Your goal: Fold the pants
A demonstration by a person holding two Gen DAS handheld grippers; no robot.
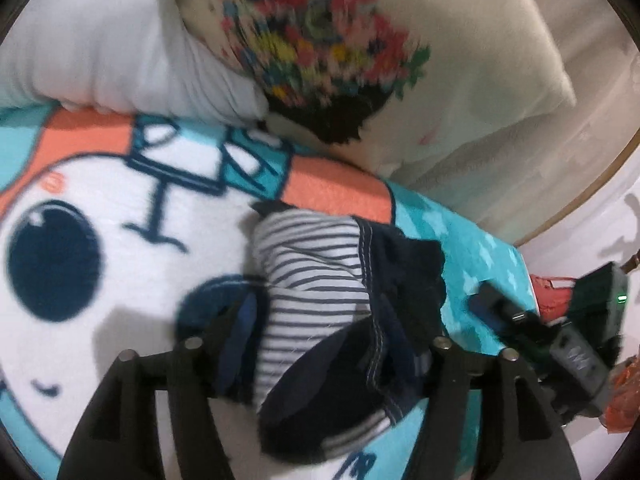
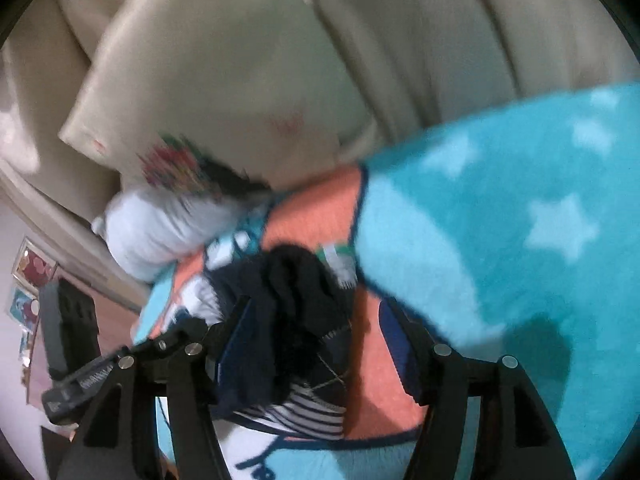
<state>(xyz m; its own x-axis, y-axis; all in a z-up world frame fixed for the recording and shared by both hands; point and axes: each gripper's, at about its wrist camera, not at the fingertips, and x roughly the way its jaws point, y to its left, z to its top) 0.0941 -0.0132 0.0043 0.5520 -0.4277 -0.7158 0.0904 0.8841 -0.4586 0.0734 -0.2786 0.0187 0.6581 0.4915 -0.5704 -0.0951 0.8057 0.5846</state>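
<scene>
The navy pants (image 1: 320, 320) with striped lining lie bunched on the cartoon blanket (image 1: 100, 220) over the bed, between the spread jaws of left gripper (image 1: 326, 340) and right gripper (image 2: 316, 328); whether either grips them I cannot tell.

Pants (image 1: 316, 280), pillows (image 1: 400, 60) on blanket (image 1: 120, 220)

Bedroom: pillows (image 1: 120, 52), cartoon blanket (image 1: 100, 216).

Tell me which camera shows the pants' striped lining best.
Left wrist view: the striped lining of the pants spreads wide and fairly sharp between the left gripper fingers. The right wrist view shows only a blurred sliver under dark fabric.
</scene>
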